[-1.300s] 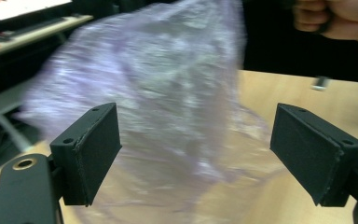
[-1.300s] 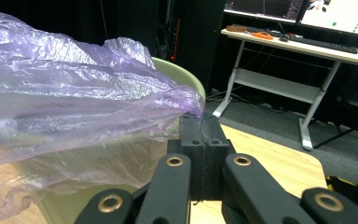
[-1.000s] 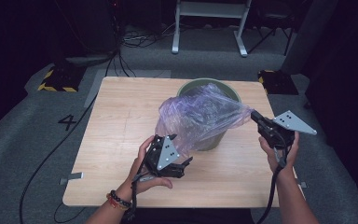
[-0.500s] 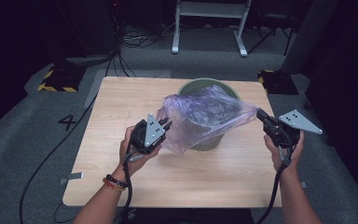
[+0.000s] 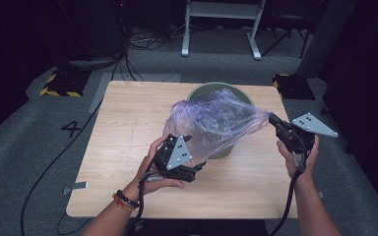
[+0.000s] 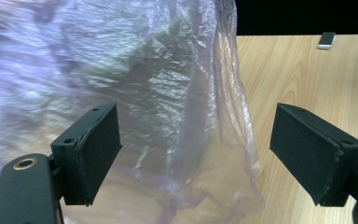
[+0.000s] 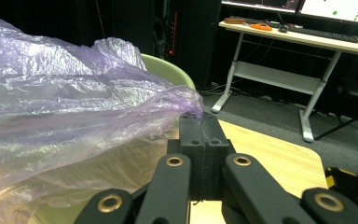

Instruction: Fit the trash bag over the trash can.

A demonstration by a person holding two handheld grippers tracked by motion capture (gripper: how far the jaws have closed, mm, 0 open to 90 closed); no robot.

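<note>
A translucent purple plastic bag (image 5: 211,123) is draped over a green bin (image 5: 211,90) on the wooden table (image 5: 128,123). My right gripper (image 5: 273,120) is shut on the bag's right edge and pulls it out taut; in the right gripper view the film (image 7: 74,107) runs from the closed jaws (image 7: 204,123) over the bin's rim (image 7: 168,67). My left gripper (image 5: 197,169) sits low at the bag's near side. Its jaws have just been opening and stand wide (image 6: 200,158), with loose film (image 6: 191,116) hanging between the pads (image 6: 95,154), which do not press it.
A white-legged desk (image 5: 221,29) and floor cables (image 5: 142,44) lie beyond the table. Yellow-and-black striped blocks (image 5: 59,86) sit by the far corners. Bare tabletop (image 6: 307,70) lies to the bag's sides and in front.
Half a second ago the left gripper was raised against the bag's left side. It has since dropped back toward the near edge with its jaws apart. The right gripper kept still.
</note>
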